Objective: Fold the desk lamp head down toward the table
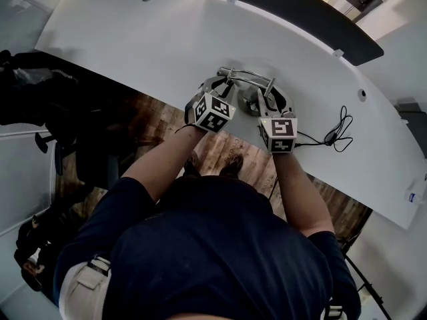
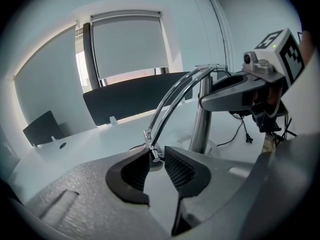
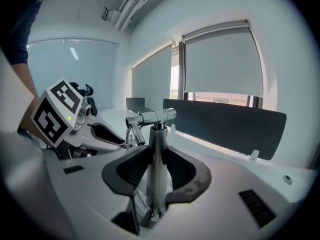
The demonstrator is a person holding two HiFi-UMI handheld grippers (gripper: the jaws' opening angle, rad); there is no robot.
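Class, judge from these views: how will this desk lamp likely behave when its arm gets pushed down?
The chrome post looks smooth, so probably slippery; the right gripper clamps it, likely against tipping. The thin twin-rod arm, pinched at its end by the left gripper, is probably stiff, pivoting at the top hinge.

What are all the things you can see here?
Table: one, white, in front of the person.
Desk lamp: one, shiny silver, on the table's near edge.
Cable: one, black, on the table, right of the lamp.
Divider panel: one, dark, along the table's far edge.
Left claw: one, grey, closed on the lamp's thin curved arm.
Right claw: one, grey, closed on the lamp's upright post.
Person: one, dark blue shirt, holding both claws.
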